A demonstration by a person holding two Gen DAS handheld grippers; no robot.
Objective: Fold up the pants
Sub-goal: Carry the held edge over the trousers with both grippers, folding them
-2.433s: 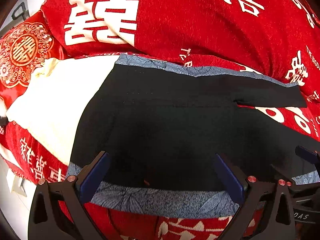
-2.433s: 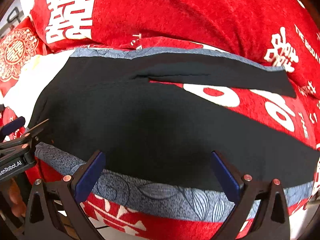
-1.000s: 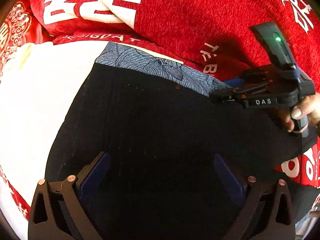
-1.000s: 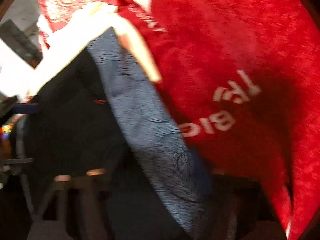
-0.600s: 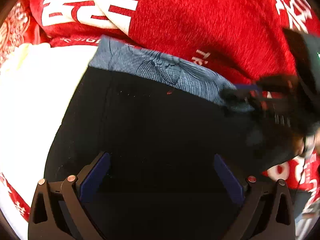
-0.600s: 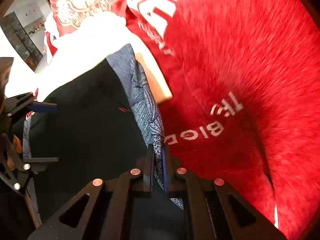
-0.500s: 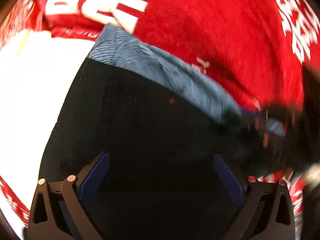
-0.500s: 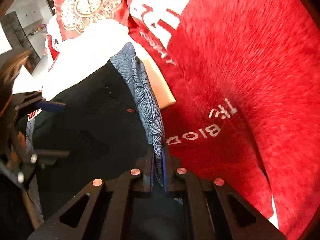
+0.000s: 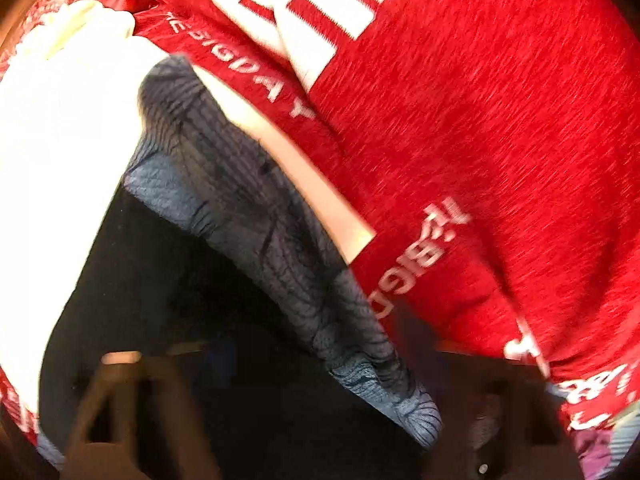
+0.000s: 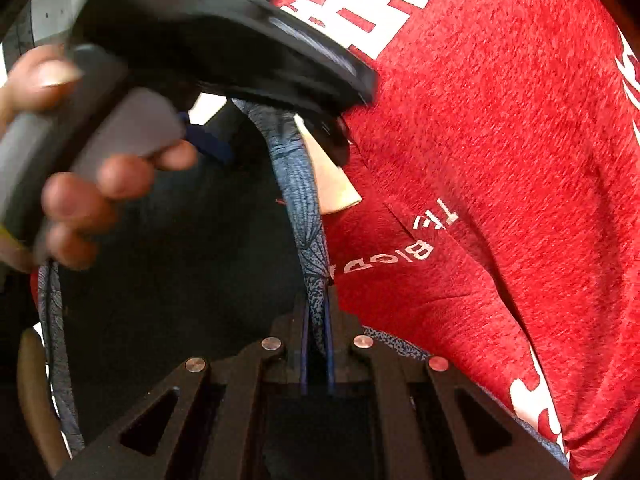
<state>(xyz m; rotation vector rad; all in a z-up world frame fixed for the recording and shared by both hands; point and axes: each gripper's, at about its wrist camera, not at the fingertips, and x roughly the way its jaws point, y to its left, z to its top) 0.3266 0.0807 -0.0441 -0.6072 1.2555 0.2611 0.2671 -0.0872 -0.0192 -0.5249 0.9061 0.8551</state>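
Observation:
The black pants [image 9: 132, 292] with a blue-grey patterned side band [image 9: 256, 236] lie on a red bedspread. My right gripper [image 10: 316, 320] is shut on the patterned band [image 10: 306, 216] and holds that edge raised. My left gripper [image 9: 304, 364] is blurred in its own view, its jaws wide apart around the band with nothing between them. In the right wrist view the left gripper's body [image 10: 224, 36] and the hand holding it reach over the far part of the same band.
The red bedspread [image 9: 500, 120] with white lettering fills the right and top. A white sheet or pillow [image 9: 60, 120] lies at the left beside the pants. A cream strip of cloth [image 10: 336, 184] shows under the band.
My right gripper went to the far band and shut on it, then lifted it. My left gripper moved forward and right along the pants to the same band, still open.

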